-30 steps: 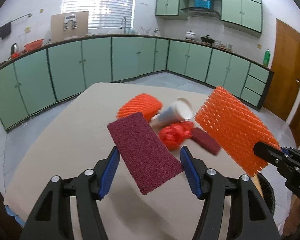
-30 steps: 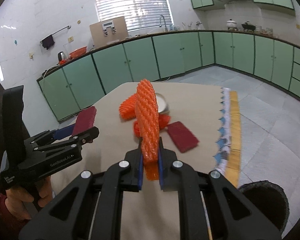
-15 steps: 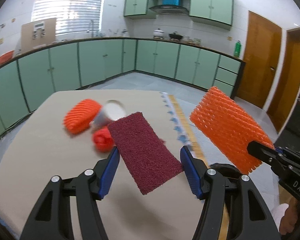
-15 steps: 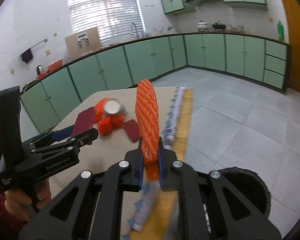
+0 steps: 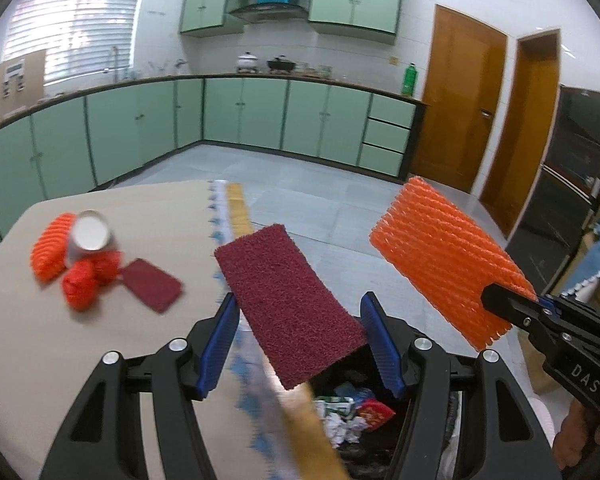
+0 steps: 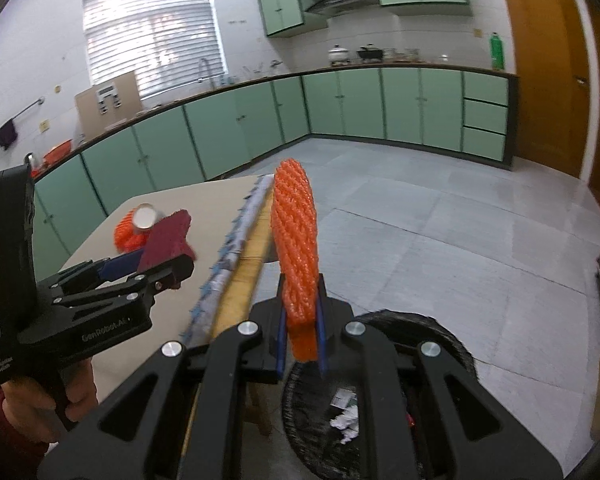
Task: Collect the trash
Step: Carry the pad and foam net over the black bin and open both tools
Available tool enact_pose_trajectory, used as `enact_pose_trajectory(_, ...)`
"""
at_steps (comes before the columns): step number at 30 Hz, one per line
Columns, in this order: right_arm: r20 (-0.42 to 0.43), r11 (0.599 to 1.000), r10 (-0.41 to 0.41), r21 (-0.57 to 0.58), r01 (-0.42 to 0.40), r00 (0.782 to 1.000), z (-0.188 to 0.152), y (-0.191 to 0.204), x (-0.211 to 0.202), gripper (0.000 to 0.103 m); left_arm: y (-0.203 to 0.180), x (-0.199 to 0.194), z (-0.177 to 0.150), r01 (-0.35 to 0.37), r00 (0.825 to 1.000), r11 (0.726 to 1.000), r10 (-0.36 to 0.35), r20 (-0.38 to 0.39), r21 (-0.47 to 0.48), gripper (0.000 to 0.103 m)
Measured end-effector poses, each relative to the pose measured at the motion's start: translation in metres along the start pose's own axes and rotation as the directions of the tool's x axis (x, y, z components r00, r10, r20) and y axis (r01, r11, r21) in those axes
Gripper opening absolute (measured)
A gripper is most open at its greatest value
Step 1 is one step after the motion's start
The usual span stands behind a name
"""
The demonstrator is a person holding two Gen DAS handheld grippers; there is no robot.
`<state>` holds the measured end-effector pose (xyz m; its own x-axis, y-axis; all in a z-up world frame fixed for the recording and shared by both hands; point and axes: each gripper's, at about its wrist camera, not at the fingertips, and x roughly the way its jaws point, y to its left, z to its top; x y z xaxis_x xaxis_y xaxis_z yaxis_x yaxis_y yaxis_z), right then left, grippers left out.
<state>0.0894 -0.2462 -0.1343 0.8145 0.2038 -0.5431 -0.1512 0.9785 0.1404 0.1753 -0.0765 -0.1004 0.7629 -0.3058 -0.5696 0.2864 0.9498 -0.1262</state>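
The left tongs (image 5: pixel 300 344) clamp a maroon scouring pad (image 5: pixel 288 304), its length angled forward-left. The right tongs (image 6: pixel 300 340) pinch an orange foam net (image 6: pixel 296 240) upright above the trash bin (image 6: pixel 452 344); only the left view shows its broad face.

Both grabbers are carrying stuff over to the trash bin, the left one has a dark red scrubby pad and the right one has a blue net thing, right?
Nearly. The net in the right hand-held gripper is orange, not blue; the right wrist view shows it pinched between the fingers. The rest holds: the left hand-held gripper carries the dark red pad, and the bin sits below both.
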Motion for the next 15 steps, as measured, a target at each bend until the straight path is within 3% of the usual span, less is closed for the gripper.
enact_pose_trajectory(15,-0.047,0.986,-0.132,0.098,0.136,0.99,-0.044,-0.069,-0.01,0.011,-0.077,0.049,-0.016,0.126,0.99,0.988,-0.121,-0.069,0.087,0.062)
